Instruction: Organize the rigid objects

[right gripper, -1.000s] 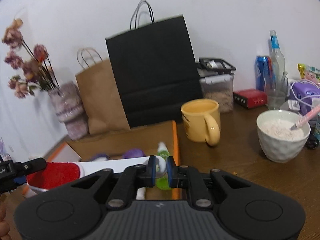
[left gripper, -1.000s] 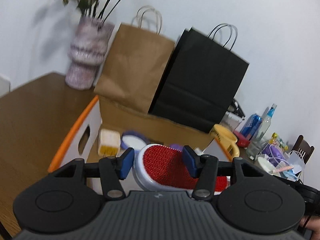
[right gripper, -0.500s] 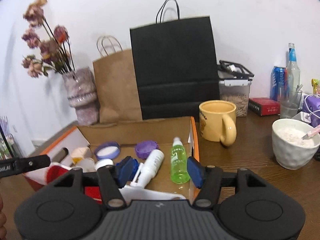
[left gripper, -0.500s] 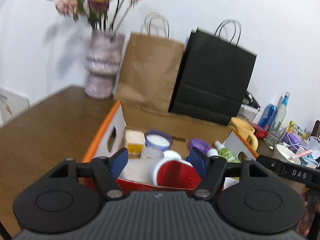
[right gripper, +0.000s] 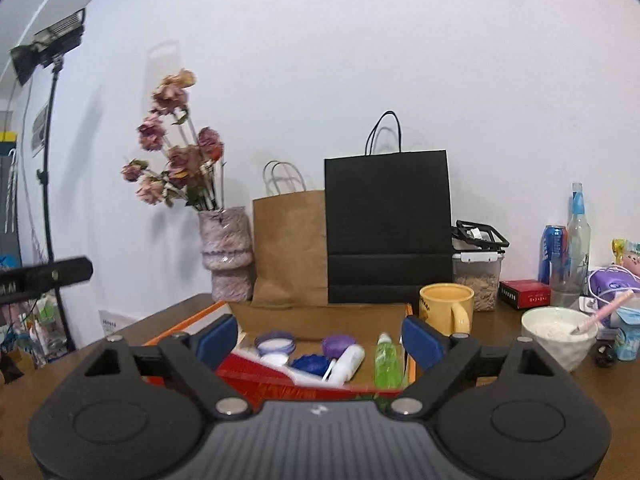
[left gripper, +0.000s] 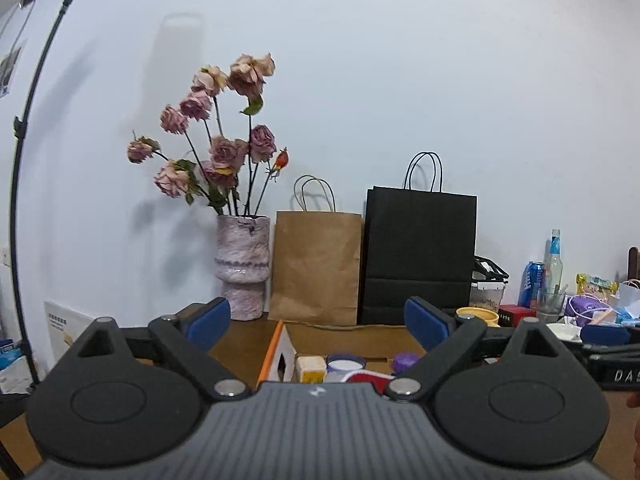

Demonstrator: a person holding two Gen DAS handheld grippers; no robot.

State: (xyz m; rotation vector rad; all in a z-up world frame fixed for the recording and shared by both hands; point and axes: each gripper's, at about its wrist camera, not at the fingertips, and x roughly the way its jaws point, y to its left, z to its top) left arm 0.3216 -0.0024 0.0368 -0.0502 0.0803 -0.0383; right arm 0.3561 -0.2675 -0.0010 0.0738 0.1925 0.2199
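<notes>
An open cardboard box (right gripper: 320,312) with orange edges sits on the wooden table. In it lie a red-and-white lint brush (right gripper: 256,364), a green bottle (right gripper: 387,360), a white bottle (right gripper: 349,362), purple lids (right gripper: 338,344) and a blue item (right gripper: 310,364). The box also shows in the left wrist view (left gripper: 280,344), with the brush's red head (left gripper: 368,378) and a yellow-white block (left gripper: 310,368). My left gripper (left gripper: 318,322) is open and empty, raised in front of the box. My right gripper (right gripper: 318,338) is open and empty, above the box's near side.
A vase of dried roses (right gripper: 226,252), a brown paper bag (right gripper: 290,252) and a black paper bag (right gripper: 388,232) stand behind the box. A yellow mug (right gripper: 446,306), a white bowl (right gripper: 558,336), a food container, a can and bottles crowd the right side.
The right gripper opened and let go of the lint brush, which now lies in the box. Both grippers pulled back and rose away from the box.
</notes>
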